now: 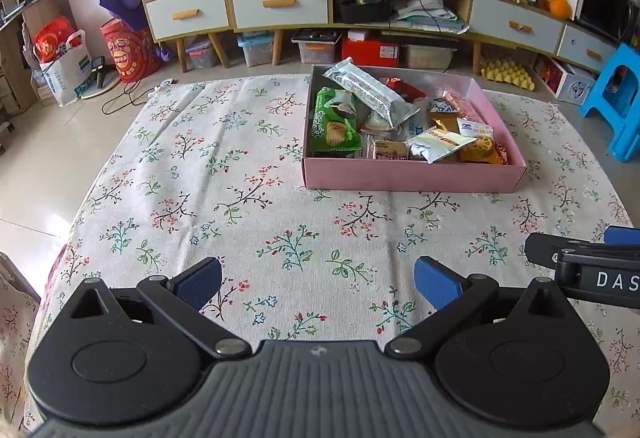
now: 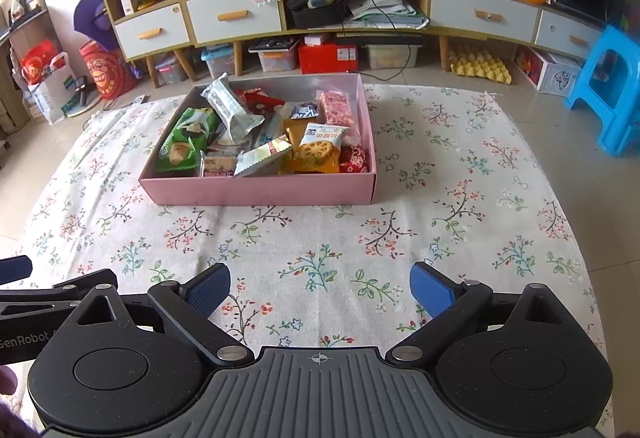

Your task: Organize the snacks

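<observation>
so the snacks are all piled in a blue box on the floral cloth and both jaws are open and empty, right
Not quite: the box is pink, not blue, as both wrist views show. The rest holds: the snacks, such as the green packet, lie piled inside it on the floral cloth, and the left gripper and right gripper have open, empty jaws.

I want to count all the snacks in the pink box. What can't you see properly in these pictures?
- Snacks at the bottom of the pink box: both views, buried under the silver packet and green packet on top, so no exact count.
- Packet writing: both views, too small to read.
- Right gripper: in the left view, cut off by the right edge.
- Left gripper: in the right view, cut off by the left edge.
</observation>
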Available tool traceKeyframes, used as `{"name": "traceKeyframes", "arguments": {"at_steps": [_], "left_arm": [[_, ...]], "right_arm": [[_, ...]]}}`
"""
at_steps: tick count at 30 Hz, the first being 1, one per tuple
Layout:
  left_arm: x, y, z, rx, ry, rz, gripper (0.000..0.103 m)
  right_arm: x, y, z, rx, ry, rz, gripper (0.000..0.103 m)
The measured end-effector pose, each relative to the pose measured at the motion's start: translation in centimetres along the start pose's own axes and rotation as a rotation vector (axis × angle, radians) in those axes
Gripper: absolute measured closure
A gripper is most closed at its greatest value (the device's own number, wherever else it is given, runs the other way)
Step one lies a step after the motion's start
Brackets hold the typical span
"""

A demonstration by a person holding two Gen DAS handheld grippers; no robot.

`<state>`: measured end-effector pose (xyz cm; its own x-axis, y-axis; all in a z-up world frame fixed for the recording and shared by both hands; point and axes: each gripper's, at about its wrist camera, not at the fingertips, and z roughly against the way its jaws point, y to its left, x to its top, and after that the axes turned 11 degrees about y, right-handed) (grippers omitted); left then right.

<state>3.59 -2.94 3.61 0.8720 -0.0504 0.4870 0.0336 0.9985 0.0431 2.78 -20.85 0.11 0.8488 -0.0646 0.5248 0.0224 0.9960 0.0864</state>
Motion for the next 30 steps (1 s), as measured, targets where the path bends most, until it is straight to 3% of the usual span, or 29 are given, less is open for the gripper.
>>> {"name": "traceKeyframes", "arguments": {"at_steps": [30], "left_arm": [[0.11, -0.19, -0.08, -0.019, 0.031, -0.004, 0.0]], "right_arm": [[0.05, -0.25, 0.18, 0.002, -0.003, -0.01, 0.005]]}}
